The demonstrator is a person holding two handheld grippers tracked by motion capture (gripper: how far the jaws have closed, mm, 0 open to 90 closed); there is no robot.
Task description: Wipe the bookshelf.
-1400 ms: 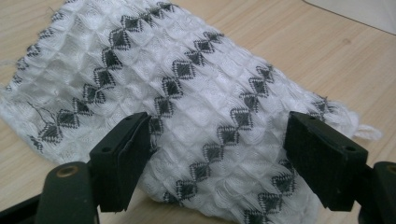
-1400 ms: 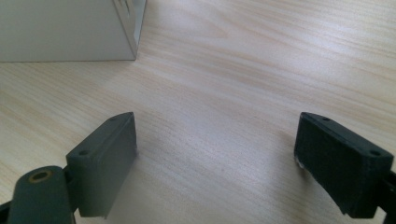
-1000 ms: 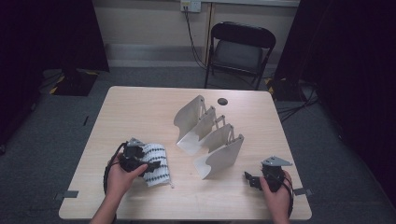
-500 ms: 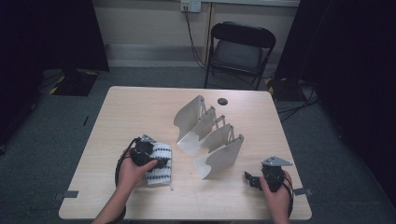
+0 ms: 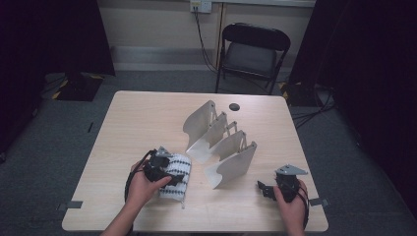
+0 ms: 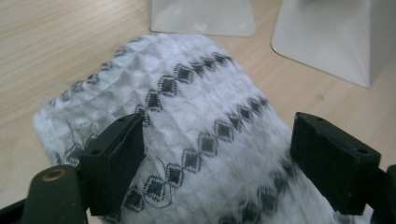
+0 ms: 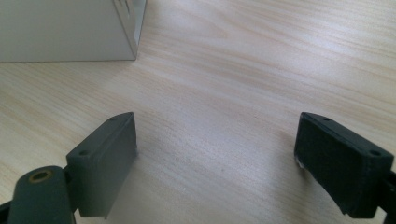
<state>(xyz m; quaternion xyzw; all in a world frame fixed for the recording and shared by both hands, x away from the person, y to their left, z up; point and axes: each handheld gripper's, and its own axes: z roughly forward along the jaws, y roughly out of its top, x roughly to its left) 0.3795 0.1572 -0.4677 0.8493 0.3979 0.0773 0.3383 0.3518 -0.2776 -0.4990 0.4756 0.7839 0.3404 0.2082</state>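
The left gripper point(image 6: 215, 154) has its jaws wide apart, and the folded white cloth point(image 6: 187, 121) with black diamond pattern lies between and under them; the pads do not press on it. This cloth rests on the wooden table point(image 5: 142, 118), near its front left part, just beside the grey metal rack point(image 5: 221, 142) with upright plates. The right gripper point(image 7: 215, 163) also stands with jaws open above bare wood, near the front right edge, well apart from the cloth
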